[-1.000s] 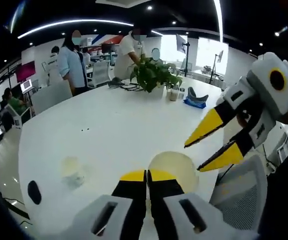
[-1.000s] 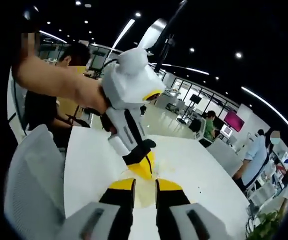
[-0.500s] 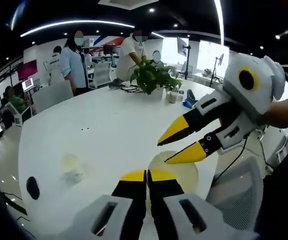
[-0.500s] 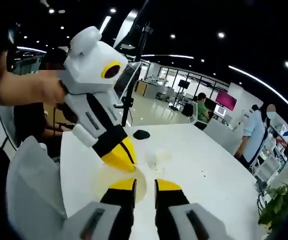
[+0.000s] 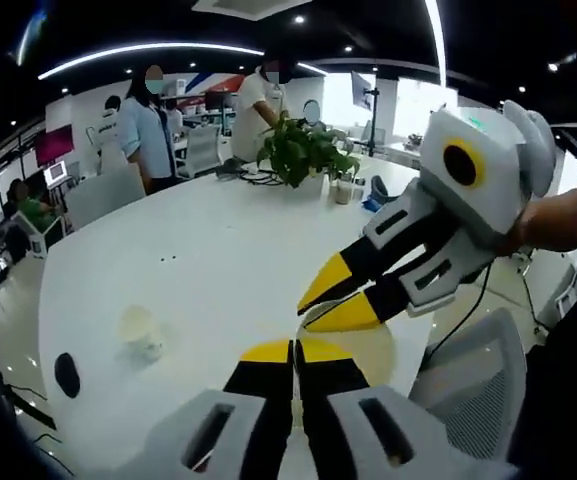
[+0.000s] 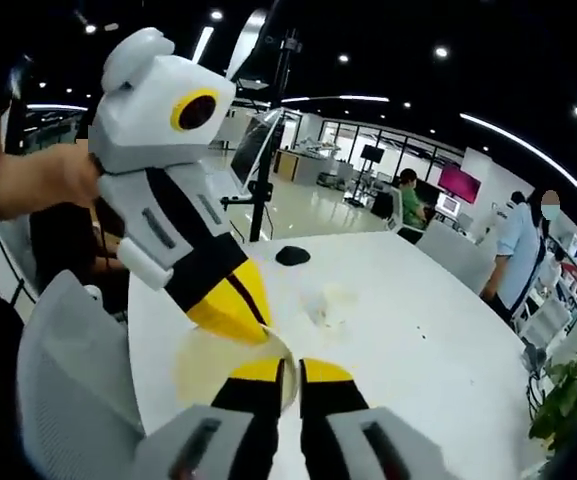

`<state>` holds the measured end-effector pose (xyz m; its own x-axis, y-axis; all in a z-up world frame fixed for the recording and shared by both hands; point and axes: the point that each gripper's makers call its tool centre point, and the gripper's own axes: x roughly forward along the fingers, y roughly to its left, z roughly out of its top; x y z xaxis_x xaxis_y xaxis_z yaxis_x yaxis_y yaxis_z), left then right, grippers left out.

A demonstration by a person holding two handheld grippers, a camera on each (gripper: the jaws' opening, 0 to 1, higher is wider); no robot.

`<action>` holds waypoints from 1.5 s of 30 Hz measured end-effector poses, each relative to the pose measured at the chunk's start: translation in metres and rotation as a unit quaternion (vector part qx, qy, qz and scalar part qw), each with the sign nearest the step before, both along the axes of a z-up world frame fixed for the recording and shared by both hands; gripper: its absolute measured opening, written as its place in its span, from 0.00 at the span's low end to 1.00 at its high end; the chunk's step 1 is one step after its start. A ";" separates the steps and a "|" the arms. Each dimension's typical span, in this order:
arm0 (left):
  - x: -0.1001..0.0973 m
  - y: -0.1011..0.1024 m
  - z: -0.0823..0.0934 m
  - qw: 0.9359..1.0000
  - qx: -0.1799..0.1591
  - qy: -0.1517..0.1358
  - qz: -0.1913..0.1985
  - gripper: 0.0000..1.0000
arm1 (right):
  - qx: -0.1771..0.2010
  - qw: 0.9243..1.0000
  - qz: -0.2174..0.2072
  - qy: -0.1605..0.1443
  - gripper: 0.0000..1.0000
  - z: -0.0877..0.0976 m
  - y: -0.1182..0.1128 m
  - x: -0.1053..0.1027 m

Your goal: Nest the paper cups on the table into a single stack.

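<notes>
L gripper (image 5: 295, 350): my jaws look pressed together on the near rim of a paper cup (image 5: 363, 335), which sits just ahead of the tips and a bit to their right; I judge it's pinching the wall, tho the contact itself is hidden. Second cup (image 5: 141, 332) stands on the white table (image 5: 218, 250) well off to the tips' left, apart from everything. R gripper (image 5: 340, 297) comes in from the right, tips close together over the held cup's far rim; I can't tell if they touch it.

R gripper view: own jaws (image 6: 278, 372) nearly closed, thin gap only, at the cup's rim (image 6: 208, 362); L gripper (image 6: 236, 310) just beside, on the same rim. Lone cup (image 6: 330, 303) further ahead.

Handling, my guess: paper's v. light, thin, crushes easy. Take the rim, one jaw inside, one outside, gentle squeeze.
</notes>
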<state>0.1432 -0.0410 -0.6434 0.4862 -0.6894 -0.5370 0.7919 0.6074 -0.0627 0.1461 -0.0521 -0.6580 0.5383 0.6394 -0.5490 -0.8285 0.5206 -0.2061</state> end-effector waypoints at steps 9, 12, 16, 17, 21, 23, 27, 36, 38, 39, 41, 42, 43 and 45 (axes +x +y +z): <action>-0.003 -0.003 0.000 1.000 0.003 -0.008 -0.014 0.00 | 0.005 1.000 0.001 0.012 0.00 0.000 -0.001 -0.002; -0.003 -0.004 0.001 1.000 0.001 -0.019 -0.021 0.00 | 0.001 1.000 0.003 0.012 0.00 0.000 -0.002 -0.002; 0.001 -0.001 0.004 0.999 -0.004 -0.037 -0.016 0.12 | 0.000 1.000 0.004 0.021 0.00 -0.003 -0.002 -0.002; 0.002 0.000 0.004 0.999 -0.005 -0.038 -0.016 0.14 | 0.001 1.000 0.004 0.024 0.00 -0.003 -0.002 -0.003; 0.001 0.006 0.005 0.998 -0.013 -0.051 -0.019 0.22 | 0.010 0.999 0.003 0.041 0.00 -0.006 -0.002 -0.004; 0.000 0.010 0.004 0.998 -0.015 -0.051 -0.020 0.26 | 0.013 0.999 0.001 0.048 0.00 -0.007 -0.002 -0.003; -0.004 0.019 0.003 0.998 -0.029 -0.052 -0.024 0.31 | 0.029 0.997 -0.002 0.073 0.00 -0.010 0.000 -0.005; -0.039 0.033 0.001 0.995 -0.058 -0.064 -0.051 0.47 | 0.039 0.994 -0.008 0.101 0.00 -0.019 0.003 -0.002; -0.045 0.037 0.001 0.994 -0.062 -0.070 -0.054 0.51 | 0.043 0.993 -0.010 0.107 0.00 -0.022 0.005 -0.001; -0.048 0.037 0.003 0.994 -0.066 -0.074 -0.055 0.53 | 0.046 0.993 -0.012 0.112 0.00 -0.024 0.007 0.000; -0.053 0.040 0.006 0.993 -0.078 -0.079 -0.051 0.56 | 0.048 0.992 -0.013 0.119 0.00 -0.029 0.010 0.001; -0.054 0.042 0.006 0.992 -0.081 -0.079 -0.047 0.57 | 0.049 0.991 -0.014 0.122 0.00 -0.030 0.010 0.001; -0.056 0.045 0.006 0.992 -0.085 -0.080 -0.042 0.58 | 0.047 0.991 -0.014 0.126 0.00 -0.032 0.011 0.002; -0.057 0.051 0.004 0.992 -0.091 -0.079 -0.028 0.59 | 0.045 0.991 -0.013 0.129 0.00 -0.040 0.015 0.002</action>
<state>0.0861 0.0096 -0.6394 0.5127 -0.7962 -0.3212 0.8329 0.5520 -0.0388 0.1477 -0.0376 -0.6977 0.4038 0.6795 -0.6126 -0.8339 0.5488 0.0589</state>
